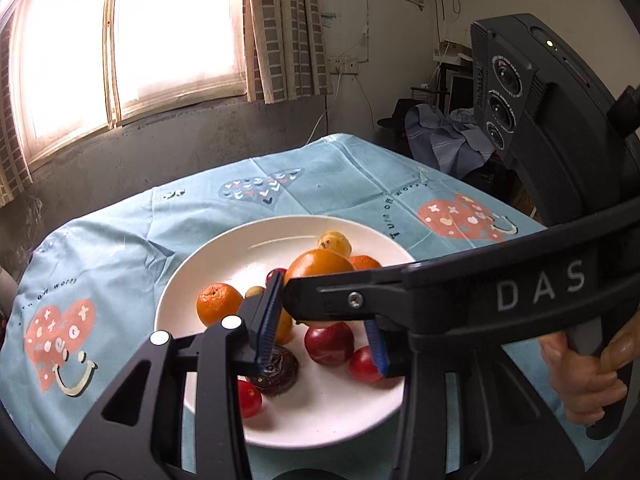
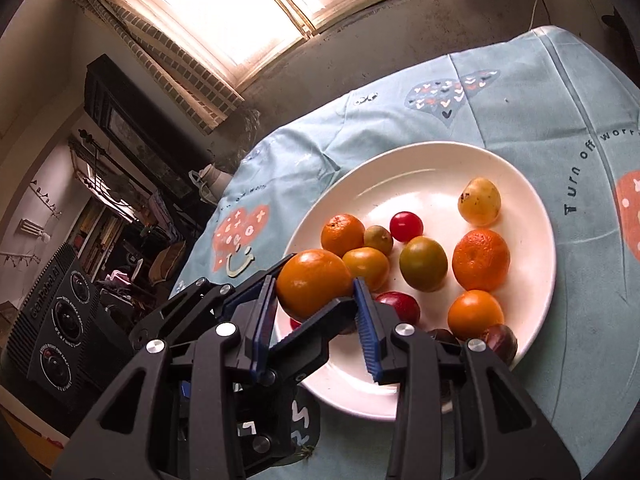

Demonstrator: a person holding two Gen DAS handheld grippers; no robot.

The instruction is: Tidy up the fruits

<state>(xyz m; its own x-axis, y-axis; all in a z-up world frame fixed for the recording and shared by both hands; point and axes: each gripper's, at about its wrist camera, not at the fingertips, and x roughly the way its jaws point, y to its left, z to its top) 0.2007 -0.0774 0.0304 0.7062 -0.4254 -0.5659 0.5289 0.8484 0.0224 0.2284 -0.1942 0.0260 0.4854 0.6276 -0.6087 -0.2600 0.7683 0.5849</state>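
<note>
Where the two tools cross: low over the near left part of the single white plate (image 2: 420,150).
Right gripper (image 2: 314,286): its two blue pads press on the left and right sides of one large orange (image 2: 310,274), held just above the plate.
Left gripper (image 1: 322,312): reaches in from the left with narrowed jaws. One finger lies against the same orange's upper left and the other under it, so it appears to clamp that fruit too.
Hand (image 1: 588,372): one in view, wrapped round the right gripper's handle at the near right.
Dark fruits (image 2: 500,342): two, purple-brown, at the near rim, partly hidden by the right tool.
Red fruits (image 1: 329,343): three in the near half of the plate and one smaller one farther back.
Smaller oranges (image 2: 481,260): three lying on the plate, one to the left and two to the right.
Amber fruit (image 2: 366,268): one, just beside the held orange.
Greenish fruit (image 2: 423,264): one, mid-plate.
Olive fruit (image 2: 378,239): one, small, beside the left orange.
Pale yellow fruit (image 2: 479,201): one, farthest on the plate.
Tablecloth (image 2: 540,92): one, light blue with heart prints, under the plate.
Window (image 1: 132,40): bright, on the far wall.
</note>
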